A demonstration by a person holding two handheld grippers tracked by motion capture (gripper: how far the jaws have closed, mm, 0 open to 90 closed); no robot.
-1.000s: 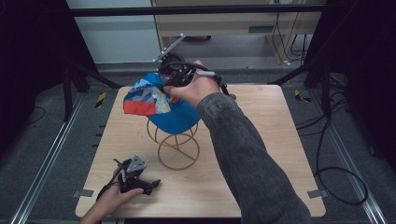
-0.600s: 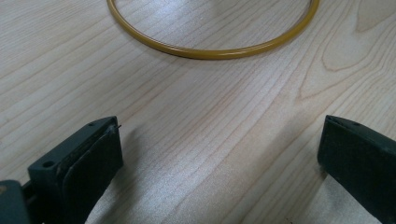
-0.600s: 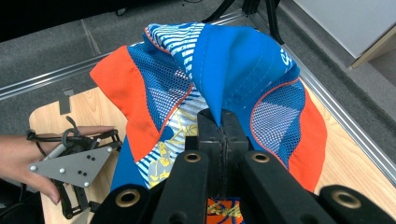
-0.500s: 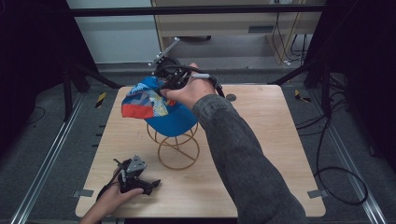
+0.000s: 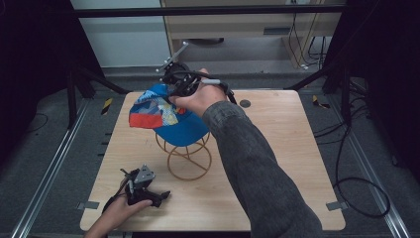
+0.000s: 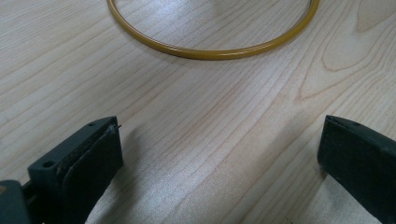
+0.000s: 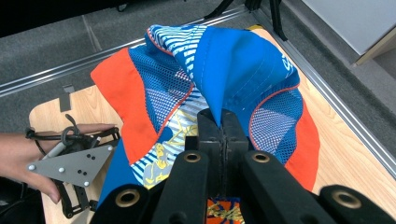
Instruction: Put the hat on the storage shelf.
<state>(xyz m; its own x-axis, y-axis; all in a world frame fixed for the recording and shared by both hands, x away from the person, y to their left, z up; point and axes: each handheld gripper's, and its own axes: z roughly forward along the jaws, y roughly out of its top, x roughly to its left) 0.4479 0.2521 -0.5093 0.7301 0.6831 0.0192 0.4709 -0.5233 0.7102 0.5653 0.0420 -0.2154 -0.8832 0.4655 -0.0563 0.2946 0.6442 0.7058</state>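
Cap pinched and hanging over the stand

We see the right gripper (image 7: 219, 121) clenched on a fold of the blue-and-orange mesh cap (image 5: 166, 115), which sits directly above the gold wire stand (image 5: 188, 158), brim pointing left. The left gripper (image 5: 141, 186), jaws apart and holding nothing, rests on the wooden table (image 5: 277, 148) near its front-left corner, well apart from the cap.

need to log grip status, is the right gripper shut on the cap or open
Shut on it: the right gripper has its jaws pinching a fold of the blue cap.
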